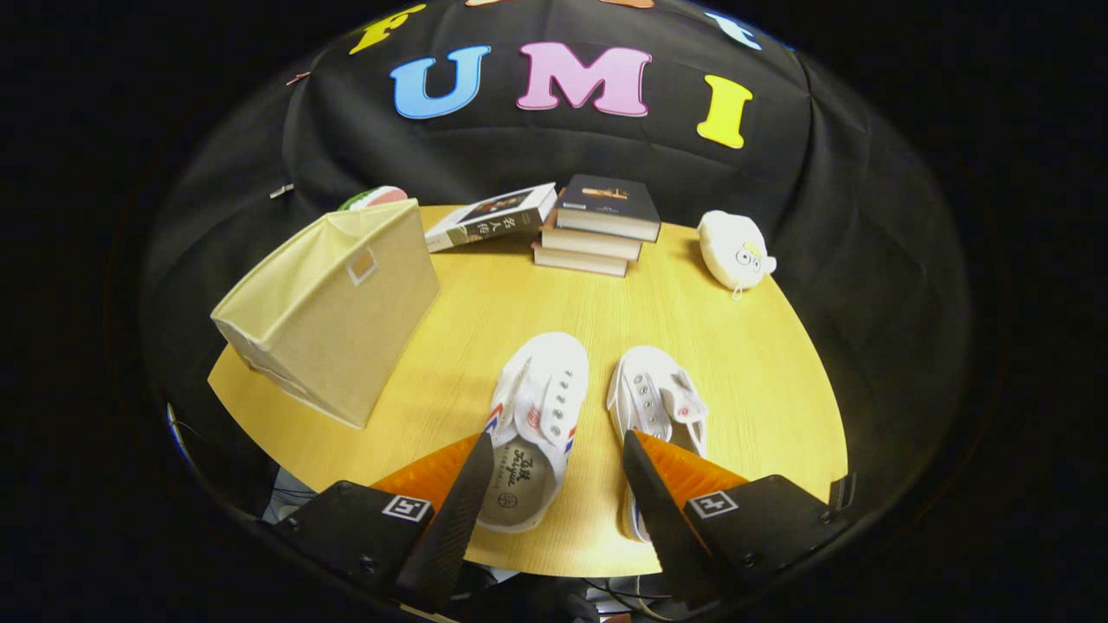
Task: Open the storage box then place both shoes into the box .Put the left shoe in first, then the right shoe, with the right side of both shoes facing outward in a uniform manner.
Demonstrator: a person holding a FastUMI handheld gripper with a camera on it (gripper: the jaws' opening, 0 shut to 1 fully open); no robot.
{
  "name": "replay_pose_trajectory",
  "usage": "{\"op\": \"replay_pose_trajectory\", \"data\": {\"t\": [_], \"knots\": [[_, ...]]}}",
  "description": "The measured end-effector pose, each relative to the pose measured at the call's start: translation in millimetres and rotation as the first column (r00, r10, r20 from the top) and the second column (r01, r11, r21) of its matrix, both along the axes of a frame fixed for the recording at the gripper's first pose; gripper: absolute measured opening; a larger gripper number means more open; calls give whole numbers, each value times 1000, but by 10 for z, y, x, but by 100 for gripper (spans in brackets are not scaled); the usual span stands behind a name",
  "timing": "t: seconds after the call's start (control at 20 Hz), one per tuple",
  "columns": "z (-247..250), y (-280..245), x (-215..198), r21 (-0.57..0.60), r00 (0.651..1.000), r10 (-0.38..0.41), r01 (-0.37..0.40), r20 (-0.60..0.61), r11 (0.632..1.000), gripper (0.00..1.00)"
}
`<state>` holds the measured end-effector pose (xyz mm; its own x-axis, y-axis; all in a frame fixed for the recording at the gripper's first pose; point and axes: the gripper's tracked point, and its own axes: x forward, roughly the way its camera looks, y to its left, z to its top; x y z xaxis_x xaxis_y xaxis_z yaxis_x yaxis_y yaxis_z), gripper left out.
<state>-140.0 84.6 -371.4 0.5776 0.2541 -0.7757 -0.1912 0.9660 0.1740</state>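
Note:
Two white canvas shoes lie side by side on the round wooden table (710, 363), toes pointing away from me. The left shoe (537, 415) sits between my fingers, its heel near the left fingertip. The right shoe (658, 407) lies partly behind the right fingertip. My gripper (558, 450) is open, hovering above the shoes' heels and holding nothing. A beige fabric storage box (333, 303) stands to the left of the shoes, its lid shut, with a small label patch on the side facing me.
A stack of books (597, 229) and one leaning book (489, 216) lie at the table's far edge. A white plush toy (736, 251) sits at the far right. A round green and pink thing (372, 199) peeks out behind the box.

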Motion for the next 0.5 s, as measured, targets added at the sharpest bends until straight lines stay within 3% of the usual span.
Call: {"op": "replay_pose_trajectory", "data": {"t": [0.2, 0.35, 0.5], "knots": [[-478, 50, 48, -16, 998, 25, -26, -62, 1000, 71], [-667, 86, 225, -11, 998, 11, -12, -56, 1000, 66], [-842, 139, 446, -38, 999, -4, 2, -52, 999, 52]]}}
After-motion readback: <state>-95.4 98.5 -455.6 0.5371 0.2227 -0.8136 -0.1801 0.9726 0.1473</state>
